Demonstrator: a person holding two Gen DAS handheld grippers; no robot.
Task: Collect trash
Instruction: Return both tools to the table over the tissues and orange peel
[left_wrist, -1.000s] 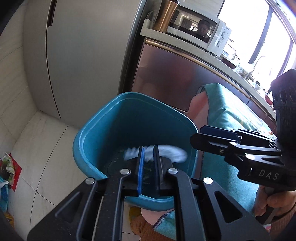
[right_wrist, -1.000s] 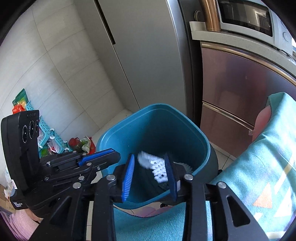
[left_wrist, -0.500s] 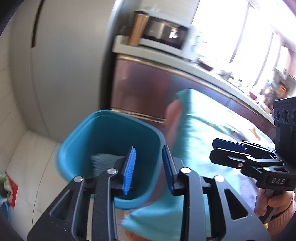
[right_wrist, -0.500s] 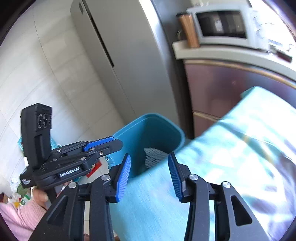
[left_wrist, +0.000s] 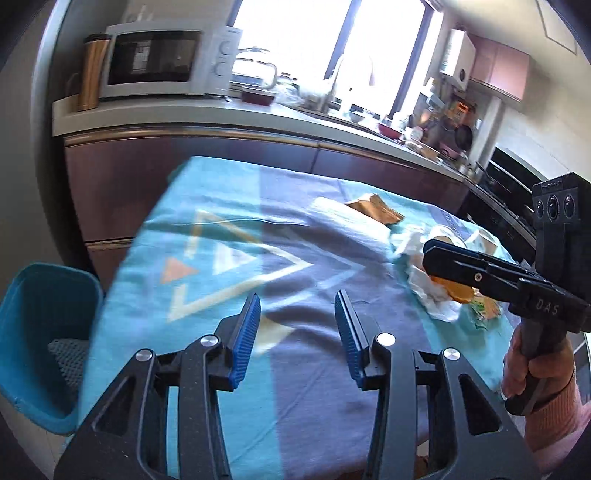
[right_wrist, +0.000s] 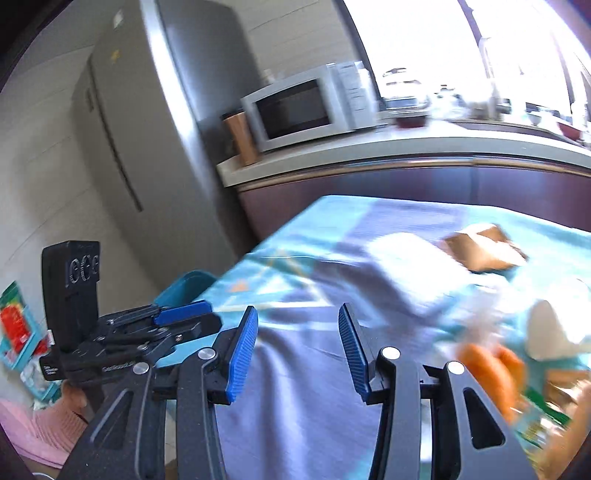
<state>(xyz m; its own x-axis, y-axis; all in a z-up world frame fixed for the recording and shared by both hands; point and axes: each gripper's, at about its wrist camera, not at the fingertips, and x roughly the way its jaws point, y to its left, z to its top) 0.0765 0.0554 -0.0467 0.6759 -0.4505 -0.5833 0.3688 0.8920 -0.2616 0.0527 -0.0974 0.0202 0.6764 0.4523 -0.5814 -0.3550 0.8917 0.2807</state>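
My left gripper (left_wrist: 297, 314) is open and empty above the teal patterned tablecloth (left_wrist: 229, 258). My right gripper (right_wrist: 297, 332) is open and empty too; it shows from the side in the left wrist view (left_wrist: 443, 258). The teal trash bin (left_wrist: 40, 332) stands on the floor left of the table, with white foam netting (left_wrist: 68, 354) inside. Trash lies at the table's right: a brown paper bag (left_wrist: 373, 208), crumpled white tissue (left_wrist: 432, 299), orange peel (right_wrist: 491, 373), a paper cup (left_wrist: 484, 240) and a green wrapper (right_wrist: 543, 421).
A grey fridge (right_wrist: 155, 129) stands behind the bin. A counter (left_wrist: 258, 114) beyond the table carries a white microwave (left_wrist: 162, 62), a copper tumbler (left_wrist: 90, 70) and kitchenware. Coloured items (right_wrist: 14, 328) lie on the floor at the left.
Both grippers swung right from over the bin to over the table. The white foam netting has left the left gripper and lies in the bin. Both grippers have opened wider.
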